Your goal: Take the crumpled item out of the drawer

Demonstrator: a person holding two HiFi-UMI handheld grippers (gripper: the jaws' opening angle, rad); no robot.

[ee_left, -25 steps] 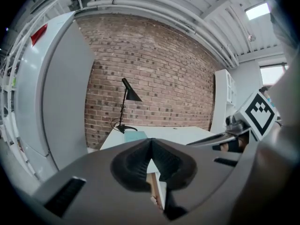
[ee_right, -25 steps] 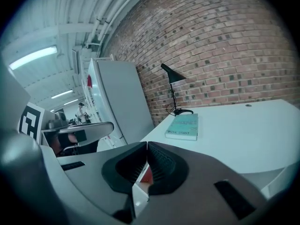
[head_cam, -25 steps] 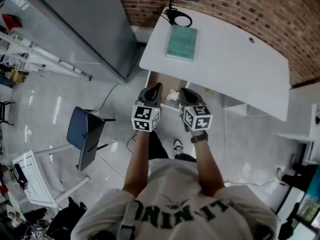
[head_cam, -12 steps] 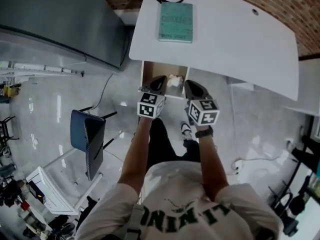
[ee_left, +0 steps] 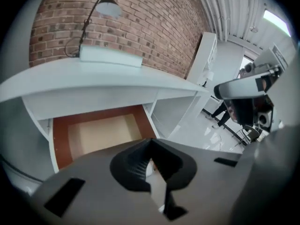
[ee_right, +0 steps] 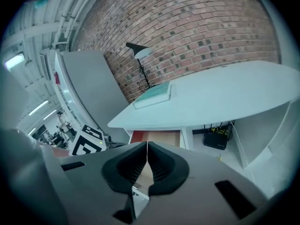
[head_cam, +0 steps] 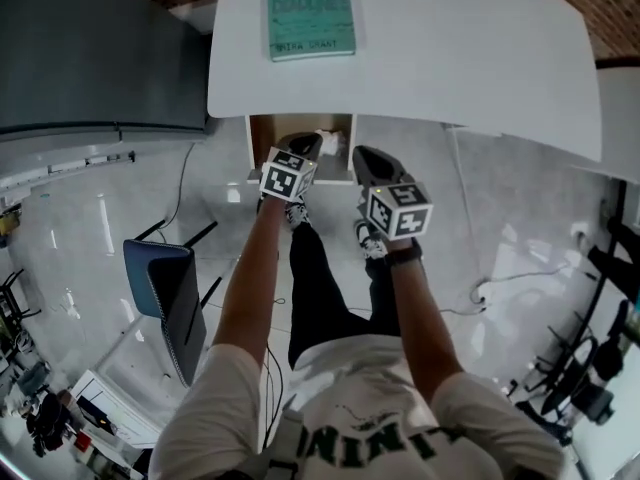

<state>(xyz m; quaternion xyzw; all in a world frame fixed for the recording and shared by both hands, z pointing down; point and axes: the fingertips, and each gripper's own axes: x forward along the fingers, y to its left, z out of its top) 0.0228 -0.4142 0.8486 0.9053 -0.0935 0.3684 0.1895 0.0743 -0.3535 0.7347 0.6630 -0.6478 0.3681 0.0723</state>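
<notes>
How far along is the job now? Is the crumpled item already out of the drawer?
Done: the drawer under the white desk stands open. In hand: the left gripper and the right gripper hang near its front, both shut and empty. Left to do: the white crumpled item lies inside the drawer; it is not yet gripped or lifted out.

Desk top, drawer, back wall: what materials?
Desk top: white, smooth, likely laminate or painted board; faint sheen.
Drawer: probably wood or fibreboard; matte tan floor, reddish-brown sides.
Back wall: exposed red brick; visible mortar joints.
</notes>
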